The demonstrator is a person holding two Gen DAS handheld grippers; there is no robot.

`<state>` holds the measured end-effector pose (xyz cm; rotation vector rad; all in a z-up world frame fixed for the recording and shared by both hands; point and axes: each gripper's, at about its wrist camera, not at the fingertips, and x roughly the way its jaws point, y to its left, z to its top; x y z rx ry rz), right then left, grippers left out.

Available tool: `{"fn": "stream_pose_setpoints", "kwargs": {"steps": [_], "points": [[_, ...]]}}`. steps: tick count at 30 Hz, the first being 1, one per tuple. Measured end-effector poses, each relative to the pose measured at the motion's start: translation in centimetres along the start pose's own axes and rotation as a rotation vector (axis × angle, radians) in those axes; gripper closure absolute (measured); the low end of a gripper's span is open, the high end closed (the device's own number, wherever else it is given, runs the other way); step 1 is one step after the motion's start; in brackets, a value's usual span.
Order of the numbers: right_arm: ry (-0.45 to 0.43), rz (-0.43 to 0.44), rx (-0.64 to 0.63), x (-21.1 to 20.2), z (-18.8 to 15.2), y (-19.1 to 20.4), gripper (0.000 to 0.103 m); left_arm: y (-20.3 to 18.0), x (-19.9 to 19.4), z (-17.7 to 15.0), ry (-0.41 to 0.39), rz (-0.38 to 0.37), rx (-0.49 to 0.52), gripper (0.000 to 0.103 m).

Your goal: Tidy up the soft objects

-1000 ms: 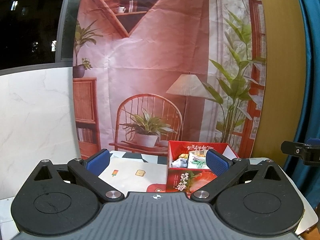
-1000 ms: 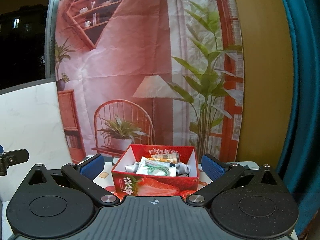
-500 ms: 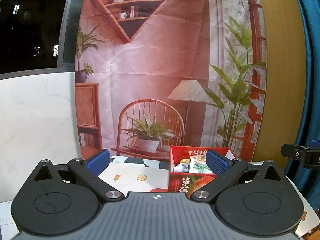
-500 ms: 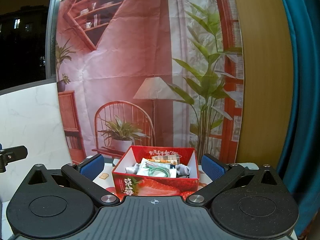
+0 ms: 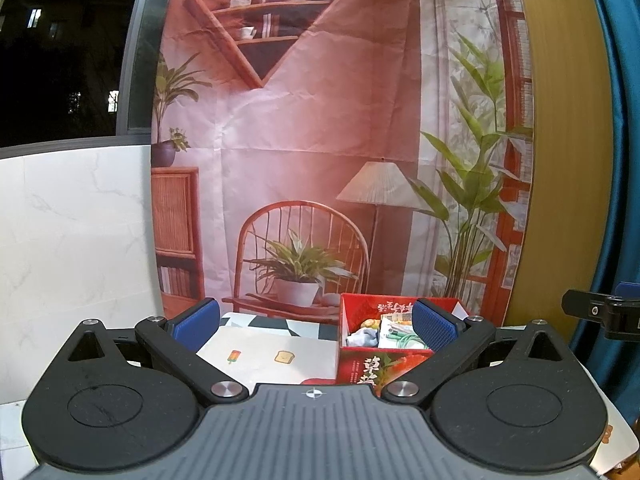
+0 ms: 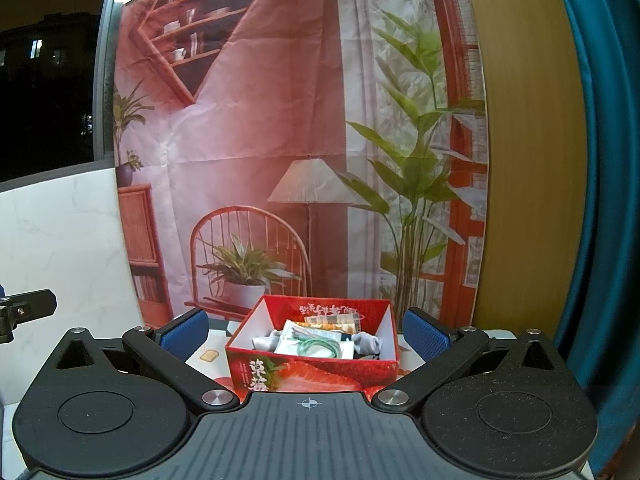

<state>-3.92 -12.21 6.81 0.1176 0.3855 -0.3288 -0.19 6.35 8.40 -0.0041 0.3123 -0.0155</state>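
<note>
**Box packed, both grippers idle above the table**

A printed backdrop [image 6: 280,128] of a chair, lamp and plants hangs behind the table [image 5: 264,354], filling the far side of both views, with a white marbled panel [image 5: 72,232] to its left and a blue curtain [image 6: 600,200] to its right. The table carries a light cloth with small food pictures, and on it, toward the far right edge, stands a red strawberry box [image 6: 312,374], open at the top.

Inside the box lie the soft things: grey socks [image 6: 370,344], a white packet with a green cord [image 6: 316,348] on it, and a few flat packets against the back wall. No loose soft item shows on the cloth, so the sorting looks finished or close to it; parts of the table hidden under the gripper bodies cannot be checked.

The left gripper [image 5: 316,326] hangs with jaws spread wide and nothing between them, lined up left of the box. The right gripper [image 6: 306,330] is likewise spread and empty, with the box centred between its fingers.

Open cloth lies left of the box, giving free room there. The backdrop stands just behind the box, and the right table edge is near, so room is tighter on those sides.
</note>
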Motion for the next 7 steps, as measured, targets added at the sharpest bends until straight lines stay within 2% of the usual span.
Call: {"fn": "stream_pose_setpoints", "kwargs": {"steps": [7], "points": [[-0.001, 0.000, -0.001, 0.01, -0.03, 0.01, 0.000, 0.01, 0.06, -0.03, -0.001, -0.003, 0.000, 0.000]]}}
